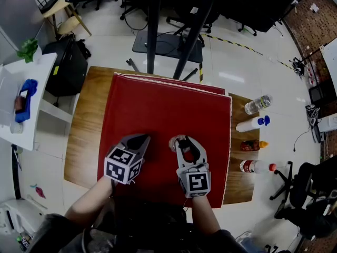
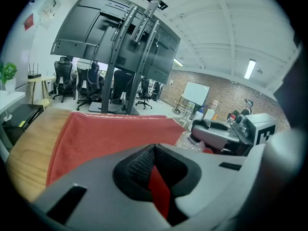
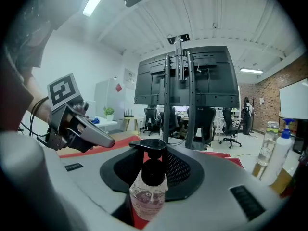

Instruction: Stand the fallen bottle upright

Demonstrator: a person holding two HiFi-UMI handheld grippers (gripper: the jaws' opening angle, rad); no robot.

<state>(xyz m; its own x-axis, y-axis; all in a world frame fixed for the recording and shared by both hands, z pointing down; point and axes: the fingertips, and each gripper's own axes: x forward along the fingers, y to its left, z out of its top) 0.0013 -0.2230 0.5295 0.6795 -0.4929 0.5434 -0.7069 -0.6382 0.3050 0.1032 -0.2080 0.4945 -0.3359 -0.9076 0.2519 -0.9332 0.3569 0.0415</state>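
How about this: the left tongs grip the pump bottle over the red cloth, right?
No, the right tongs grip the pump bottle over the red cloth; the right gripper view shows it between them. The left tongs are shut on nothing.

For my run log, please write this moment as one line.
right gripper: shut on pump bottle, upright | left gripper: shut, empty | under both: red cloth
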